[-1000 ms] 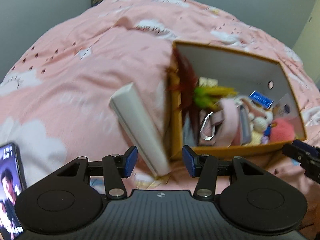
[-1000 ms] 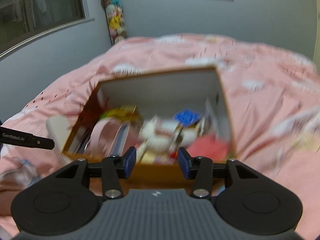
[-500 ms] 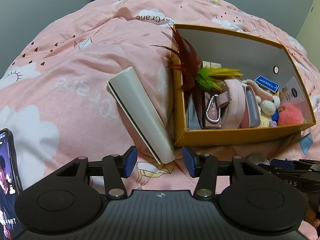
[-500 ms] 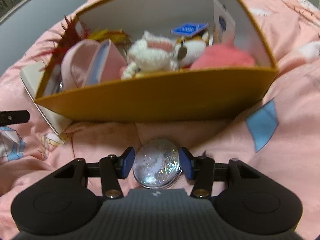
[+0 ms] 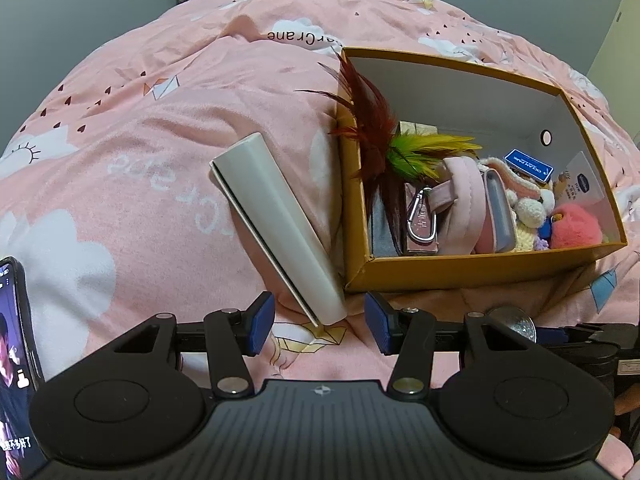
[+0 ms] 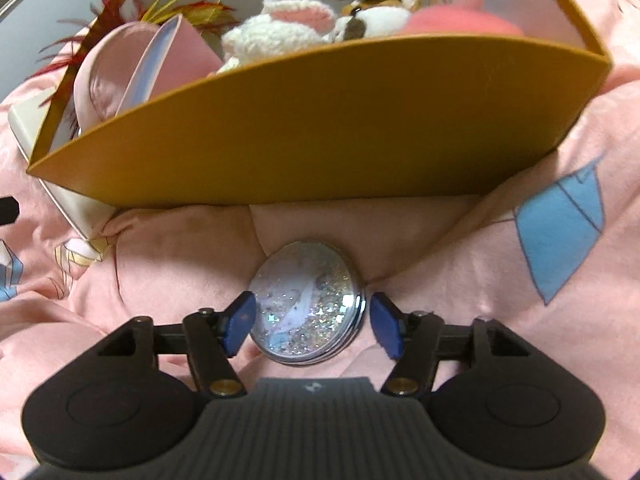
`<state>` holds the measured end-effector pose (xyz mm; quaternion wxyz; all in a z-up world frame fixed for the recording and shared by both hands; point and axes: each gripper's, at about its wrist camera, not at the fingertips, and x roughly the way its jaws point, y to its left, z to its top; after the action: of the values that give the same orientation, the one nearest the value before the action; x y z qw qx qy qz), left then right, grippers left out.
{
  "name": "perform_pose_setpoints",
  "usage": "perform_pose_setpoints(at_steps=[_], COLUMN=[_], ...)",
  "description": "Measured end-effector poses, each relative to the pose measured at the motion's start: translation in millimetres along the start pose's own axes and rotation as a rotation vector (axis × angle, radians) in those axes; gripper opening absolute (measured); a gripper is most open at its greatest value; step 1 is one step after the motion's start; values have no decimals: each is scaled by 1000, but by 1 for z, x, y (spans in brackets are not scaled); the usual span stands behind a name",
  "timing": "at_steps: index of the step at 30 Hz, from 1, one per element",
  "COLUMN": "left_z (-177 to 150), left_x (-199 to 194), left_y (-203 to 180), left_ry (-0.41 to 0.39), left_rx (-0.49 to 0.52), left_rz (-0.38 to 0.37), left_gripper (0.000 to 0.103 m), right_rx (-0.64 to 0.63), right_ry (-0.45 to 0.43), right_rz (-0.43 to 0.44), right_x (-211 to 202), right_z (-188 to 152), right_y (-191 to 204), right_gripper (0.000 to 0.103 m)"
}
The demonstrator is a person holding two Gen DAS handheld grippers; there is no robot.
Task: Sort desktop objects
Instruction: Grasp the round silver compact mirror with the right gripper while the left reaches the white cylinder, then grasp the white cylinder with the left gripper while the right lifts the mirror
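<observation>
An orange cardboard box (image 5: pixel 480 268) lies on the pink duvet, holding red and green feathers (image 5: pixel 372 132), a pink pouch (image 5: pixel 460 208) and plush toys (image 5: pixel 576 226). A long white case (image 5: pixel 276 220) leans against the box's left wall. My left gripper (image 5: pixel 320 322) is open, and the case's near end sits between its blue pads without touching them. In front of the box (image 6: pixel 320 128) lies a round glitter compact (image 6: pixel 306 304). My right gripper (image 6: pixel 308 322) straddles it, jaws opening; there is a gap at the right pad.
A phone (image 5: pixel 16 360) with a lit screen stands at the left edge of the left wrist view. The soft, creased duvet (image 5: pixel 140 160) spreads to the left and behind the box. Grey walls ring the bed.
My right gripper has dropped from above the box to the duvet in front of it, around the glitter compact, and its jaws have widened. The left gripper has hardly moved.
</observation>
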<state>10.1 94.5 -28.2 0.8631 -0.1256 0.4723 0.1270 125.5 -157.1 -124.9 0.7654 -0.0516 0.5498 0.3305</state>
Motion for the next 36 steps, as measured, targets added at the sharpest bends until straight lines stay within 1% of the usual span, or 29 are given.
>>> perform_pose_setpoints(at_steps=[3, 4, 5, 6, 8, 10, 13, 14, 16, 19, 22, 24, 25, 28, 31, 36], left_z=[0, -1, -1, -1, -1, -1, 0, 2, 6, 14, 21, 24, 25, 27, 28, 29], left_x=[-1, -1, -2, -1, 0, 1, 3, 3, 4, 10, 17, 25, 29, 42, 50, 61], left_y=[-1, -1, 0, 0, 0, 0, 4, 6, 14, 29, 38, 39, 38, 38, 38, 34], left_ry=[-3, -5, -6, -6, -3, 0, -9, -14, -27, -29, -19, -14, -13, -12, -15, -18], left_rx=[4, 4, 3, 3, 3, 4, -14, -25, -69, -158, -214, -220, -220, -232, -235, -227], left_rz=[-4, -4, -4, -3, 1, 3, 9, 11, 22, 33, 1, -11, -9, 11, 0, -2], left_gripper=[58, 58, 58, 58, 58, 58, 58, 58, 58, 58, 58, 58, 58, 49, 42, 40], right_rx=[-13, -11, -5, 7, 29, 43, 24, 16, -31, -111, -179, -223, -239, -254, -251, -222], right_ry=[0, -4, -13, -22, -29, -43, -48, -46, -43, -35, -40, -41, -46, -45, -41, -6], right_rz=[1, 2, 1, 8, 32, 65, 129, 150, 163, 117, 68, 29, 23, 28, 36, 40], right_x=[-3, -5, -8, -12, -20, -29, -40, -42, -40, -32, -29, -26, -26, -23, -21, -6], right_z=[-4, -5, -7, -8, -10, -11, -13, -11, -4, 1, 5, 7, 9, 19, 21, 24], right_y=[1, 0, -1, -3, -6, -8, -2, 1, 14, 36, 48, 52, 54, 52, 49, 47], right_gripper=[65, 62, 55, 52, 39, 29, 19, 17, 17, 17, 17, 15, 14, 14, 14, 14])
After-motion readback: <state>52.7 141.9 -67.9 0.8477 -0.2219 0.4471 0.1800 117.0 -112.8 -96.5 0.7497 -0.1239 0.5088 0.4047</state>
